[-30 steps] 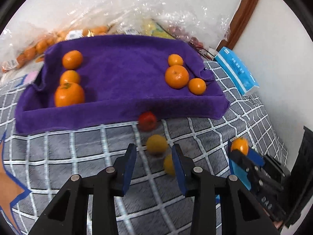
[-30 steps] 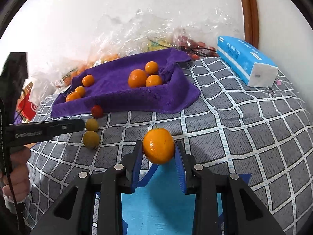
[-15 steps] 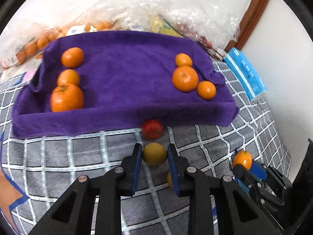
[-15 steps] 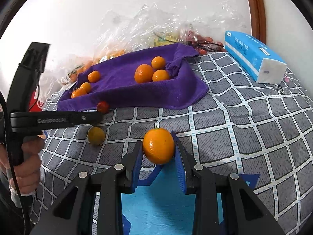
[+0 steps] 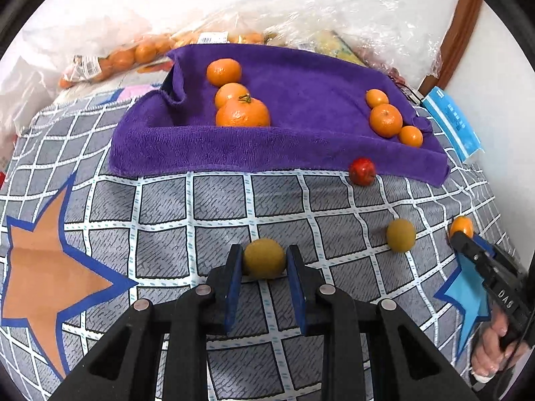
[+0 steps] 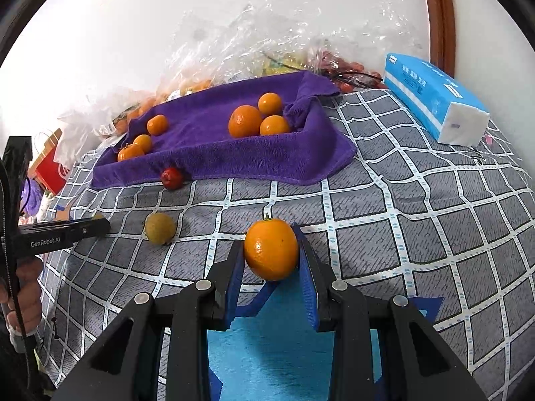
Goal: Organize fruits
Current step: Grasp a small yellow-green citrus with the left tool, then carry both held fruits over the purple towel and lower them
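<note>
Here, your purple towel-lined tray (image 5: 274, 153) groups oranges at its two ends, apparently by size. Your right gripper (image 6: 271, 260) pinches a glossy orange (image 6: 271, 249); your left gripper (image 5: 264, 262) clamps a dull yellow-green round fruit (image 5: 264, 257), each seemingly tray-bound.

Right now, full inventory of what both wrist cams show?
Oranges on towel: six, orange; three at its left end, three at its right end.
Held orange: one, orange, between right gripper's pads.
Yellow fruit: two, yellow-green; one in left gripper, one loose on the bedspread.
Red fruit: one, red, at the towel's front edge.
Towel: one, purple, draped over a tray.
Tissue pack: one, blue, right of towel.
Plastic bags: clear, some holding fruit, behind towel.
Bedspread: grey checked.
Left gripper: shut.
Right gripper: shut.
</note>
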A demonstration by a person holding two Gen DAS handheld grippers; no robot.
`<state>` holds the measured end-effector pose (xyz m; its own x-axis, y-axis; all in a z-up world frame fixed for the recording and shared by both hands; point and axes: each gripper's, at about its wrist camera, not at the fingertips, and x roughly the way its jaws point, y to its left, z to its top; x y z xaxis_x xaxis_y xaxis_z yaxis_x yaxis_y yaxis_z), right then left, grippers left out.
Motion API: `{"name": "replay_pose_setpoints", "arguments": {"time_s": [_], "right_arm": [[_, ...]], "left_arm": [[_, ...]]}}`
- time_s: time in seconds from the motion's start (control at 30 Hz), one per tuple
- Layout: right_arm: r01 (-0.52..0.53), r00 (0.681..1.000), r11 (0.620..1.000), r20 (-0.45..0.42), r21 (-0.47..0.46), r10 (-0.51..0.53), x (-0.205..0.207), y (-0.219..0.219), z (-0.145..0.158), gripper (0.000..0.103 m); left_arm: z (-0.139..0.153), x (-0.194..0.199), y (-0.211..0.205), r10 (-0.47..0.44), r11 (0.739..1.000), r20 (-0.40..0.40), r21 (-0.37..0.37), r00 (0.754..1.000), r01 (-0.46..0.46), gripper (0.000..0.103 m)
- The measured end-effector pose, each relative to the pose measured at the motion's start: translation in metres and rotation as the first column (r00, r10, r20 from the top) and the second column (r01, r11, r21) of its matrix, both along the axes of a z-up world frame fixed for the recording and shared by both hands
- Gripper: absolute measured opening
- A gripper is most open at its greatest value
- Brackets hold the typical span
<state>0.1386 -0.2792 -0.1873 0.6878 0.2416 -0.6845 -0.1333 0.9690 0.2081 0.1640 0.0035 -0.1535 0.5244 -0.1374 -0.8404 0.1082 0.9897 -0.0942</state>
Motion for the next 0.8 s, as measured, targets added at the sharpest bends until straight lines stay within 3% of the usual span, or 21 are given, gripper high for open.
{"name": "replay_pose_setpoints", "arguments": {"time_s": [0.17, 0.37, 0.67, 0.8], "right_arm": [[0.003, 1.000, 1.000, 0.003, -0.004, -0.003, 0.000, 0.000, 0.000, 0.032], [0.014, 1.000, 1.000, 0.019, 0.002, -0.014, -0.004, -0.001, 0.002, 0.032], [0.032, 0.999, 0.999, 0.035, -0.043, -0.030, -0.007, 0.004, 0.005, 0.032], [0.034, 0.999, 0.997, 0.038, -0.069, -0.032, -0.007, 0.008, 0.006, 0.032]], "left_arm": [[-0.002, -0.009, -0.006, -0.013, 0.999, 0.068, 0.042, 0.998, 0.010, 0.025], [-0.005, -0.018, 0.002, -0.006, 1.000, 0.132, -0.016, 0.991, 0.008, 0.025], [-0.005, -0.019, 0.017, 0.036, 0.991, 0.138, -0.133, 0.990, -0.018, 0.025], [-0.004, -0.022, 0.015, 0.031, 0.989, 0.158, -0.145, 0.987, -0.008, 0.025]]}}
